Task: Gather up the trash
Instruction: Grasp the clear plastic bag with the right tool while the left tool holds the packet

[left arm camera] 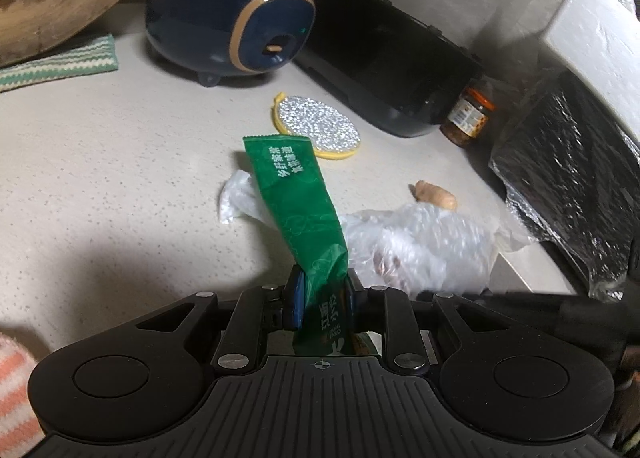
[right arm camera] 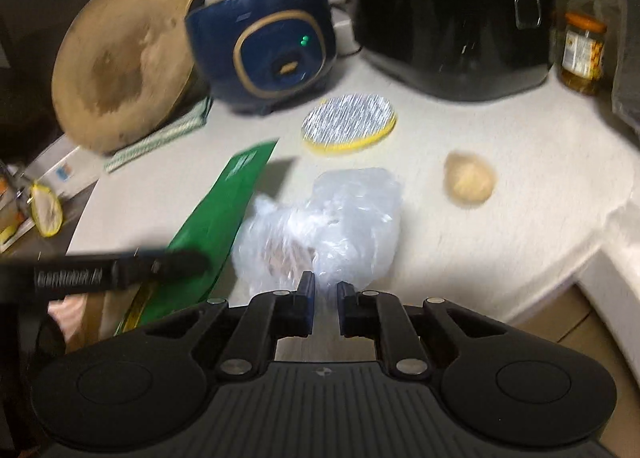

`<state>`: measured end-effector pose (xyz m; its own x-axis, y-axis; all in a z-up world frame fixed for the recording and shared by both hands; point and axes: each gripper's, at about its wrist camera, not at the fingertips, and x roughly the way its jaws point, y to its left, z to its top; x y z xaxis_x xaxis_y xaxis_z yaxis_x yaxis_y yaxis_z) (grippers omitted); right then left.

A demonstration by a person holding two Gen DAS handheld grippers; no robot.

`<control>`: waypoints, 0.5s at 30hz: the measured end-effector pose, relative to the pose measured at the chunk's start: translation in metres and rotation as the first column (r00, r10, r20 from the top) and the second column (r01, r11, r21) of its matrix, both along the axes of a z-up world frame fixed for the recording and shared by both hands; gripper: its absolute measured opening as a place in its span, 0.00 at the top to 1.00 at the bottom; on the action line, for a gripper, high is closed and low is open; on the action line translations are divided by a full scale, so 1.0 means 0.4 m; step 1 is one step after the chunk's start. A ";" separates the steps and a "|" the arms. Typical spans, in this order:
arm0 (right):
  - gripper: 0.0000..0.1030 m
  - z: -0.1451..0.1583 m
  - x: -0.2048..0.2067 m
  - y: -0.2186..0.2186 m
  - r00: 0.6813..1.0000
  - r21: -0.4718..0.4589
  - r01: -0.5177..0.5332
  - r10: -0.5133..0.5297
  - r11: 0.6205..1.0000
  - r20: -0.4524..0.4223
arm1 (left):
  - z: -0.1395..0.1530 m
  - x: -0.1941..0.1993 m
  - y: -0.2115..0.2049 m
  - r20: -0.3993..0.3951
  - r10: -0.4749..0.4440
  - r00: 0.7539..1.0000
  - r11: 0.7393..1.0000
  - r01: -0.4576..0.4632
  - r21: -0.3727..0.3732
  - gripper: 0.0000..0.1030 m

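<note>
My left gripper [left arm camera: 320, 286] is shut on the lower end of a long green wrapper [left arm camera: 296, 198], which sticks up and forward from its pads. In the right wrist view the same wrapper [right arm camera: 216, 218] slants at the left, with the left gripper [right arm camera: 120, 270] showing as a dark blurred bar across it. My right gripper [right arm camera: 325, 286] has its jaws nearly together on a crumpled clear plastic bag [right arm camera: 328, 218], with plastic showing between the pads. The bag [left arm camera: 424, 246] looks blurred in the left wrist view. A beige lump [right arm camera: 470, 182] lies on the counter beyond it.
On the pale counter [left arm camera: 100, 162] lie a round silver and yellow scouring pad [left arm camera: 320, 126] and a scrap of white plastic [left arm camera: 236, 198]. Behind stand a blue cooker [left arm camera: 232, 14], a black appliance [left arm camera: 392, 58], a jar [left arm camera: 468, 118] and a wooden board [right arm camera: 120, 62]. A foil-wrapped box [left arm camera: 568, 178] is at the right.
</note>
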<state>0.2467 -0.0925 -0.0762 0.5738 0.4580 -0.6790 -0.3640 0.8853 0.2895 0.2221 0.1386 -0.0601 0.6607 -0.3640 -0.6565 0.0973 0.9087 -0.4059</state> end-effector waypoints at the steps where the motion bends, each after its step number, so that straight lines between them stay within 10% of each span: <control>1: 0.89 -0.007 -0.009 0.004 1.000 -0.004 -0.004 0.004 1.000 -0.005 | 0.000 -0.003 -0.002 -0.001 -0.003 1.000 1.000 0.003 0.000 0.77; 6: 0.83 -0.018 -0.049 0.021 0.998 -0.088 0.012 -0.007 0.996 0.055 | 0.004 -0.012 -0.004 0.000 -0.009 1.000 1.000 0.009 0.000 0.77; 10: 0.29 0.010 -0.074 0.017 0.987 -0.145 0.049 -0.026 0.988 0.156 | 0.005 -0.015 0.011 0.000 0.009 1.000 1.000 -0.009 -0.003 0.77; 15: 0.22 0.043 -0.090 0.025 0.959 -0.193 0.089 -0.031 0.977 0.283 | 0.006 -0.020 0.031 -0.001 0.034 0.999 0.999 -0.034 -0.009 0.77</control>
